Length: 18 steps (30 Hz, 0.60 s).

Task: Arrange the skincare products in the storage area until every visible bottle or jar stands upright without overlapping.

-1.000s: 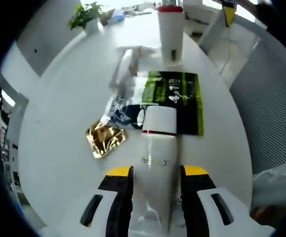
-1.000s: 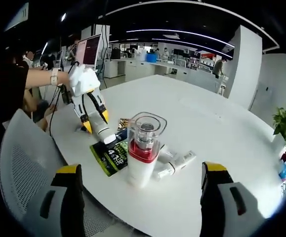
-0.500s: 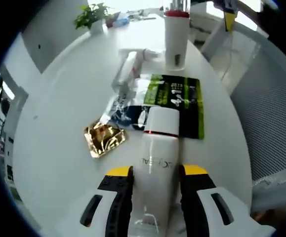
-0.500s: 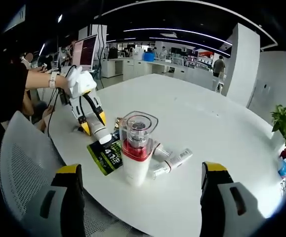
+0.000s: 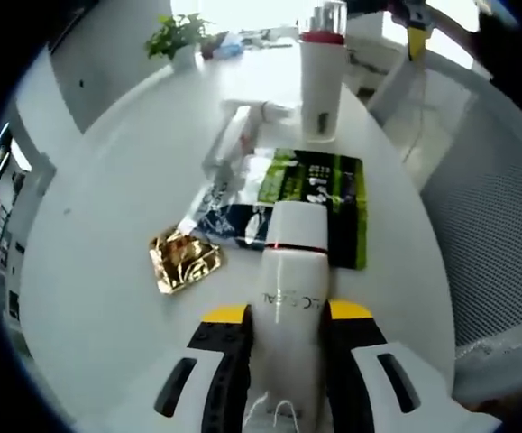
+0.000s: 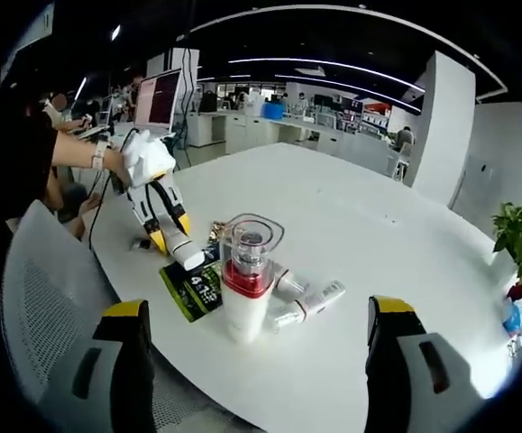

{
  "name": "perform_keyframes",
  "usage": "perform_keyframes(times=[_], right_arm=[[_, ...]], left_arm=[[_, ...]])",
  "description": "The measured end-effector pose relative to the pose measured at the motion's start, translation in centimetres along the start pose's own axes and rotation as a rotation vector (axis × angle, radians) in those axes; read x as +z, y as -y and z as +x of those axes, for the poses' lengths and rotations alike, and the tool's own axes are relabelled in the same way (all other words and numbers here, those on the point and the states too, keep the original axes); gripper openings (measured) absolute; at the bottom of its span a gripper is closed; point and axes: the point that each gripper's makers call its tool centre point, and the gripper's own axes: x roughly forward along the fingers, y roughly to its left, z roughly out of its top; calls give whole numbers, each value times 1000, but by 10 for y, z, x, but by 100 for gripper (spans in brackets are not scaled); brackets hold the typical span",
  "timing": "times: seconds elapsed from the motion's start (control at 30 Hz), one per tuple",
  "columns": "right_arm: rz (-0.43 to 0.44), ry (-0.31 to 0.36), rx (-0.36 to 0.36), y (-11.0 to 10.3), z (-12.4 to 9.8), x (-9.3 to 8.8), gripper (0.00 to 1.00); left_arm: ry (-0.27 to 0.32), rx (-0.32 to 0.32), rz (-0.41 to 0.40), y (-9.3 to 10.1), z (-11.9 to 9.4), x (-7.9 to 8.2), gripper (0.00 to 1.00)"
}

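My left gripper [image 5: 288, 312] is shut on a white bottle [image 5: 289, 271] with a red ring below its cap, held just above the round white table [image 5: 107, 198]. In the right gripper view a gloved hand holds that left gripper [image 6: 166, 225], and the white bottle [image 6: 187, 253] points down toward the sachets. A tall white bottle with a red band and clear cap [image 6: 245, 289] stands upright near the table's edge. Beside it lie two white tubes [image 6: 310, 302]. My right gripper [image 6: 256, 308] hangs open, back from the table, with nothing between its fingers.
A green sachet [image 5: 319, 194], a dark blue sachet [image 5: 229, 221] and a gold sachet [image 5: 184, 262] lie flat ahead of the held bottle. Beyond them lie the tubes [image 5: 233, 135] and stands the tall bottle [image 5: 321, 77]. A mesh chair [image 6: 44, 298] borders the table, and a potted plant [image 6: 517, 234] sits far off.
The right gripper view has drawn back, so the tall bottle looks smaller. The left gripper keeps its hold on the white bottle and has shifted slightly over the sachets.
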Motion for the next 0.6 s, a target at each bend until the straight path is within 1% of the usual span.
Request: perform_keyframes(times=[0.13,0.2,0.27,0.33,0.37,0.4,0.53,0.6], right_arm=[[5,-10,-2,-1,1,2,100],[9,-1,-10,0,0,5,100],[9,-2,-8,0,-2,6,99],[12,-9,-16,0,-4,6,99],[11,-8,-19,0,-5,6,99],[5,4,-36,2,-7,9,99],[12,12,-43,1,-12,15,95],[10,40,-35,-1,-17,27,92]], left_arm=[[-10,26,-16,-1,-1,-1,24],[-13,55,-1,-3,-3,-1,24],[-1,85,-2,-6,-5,0,24],[20,133,-20,-13,-9,3,23],[20,132,-20,-13,-10,3,23],[26,142,-31,-15,-13,4,23],[49,167,-48,-17,-22,9,22],[55,183,-42,-16,-27,12,22]])
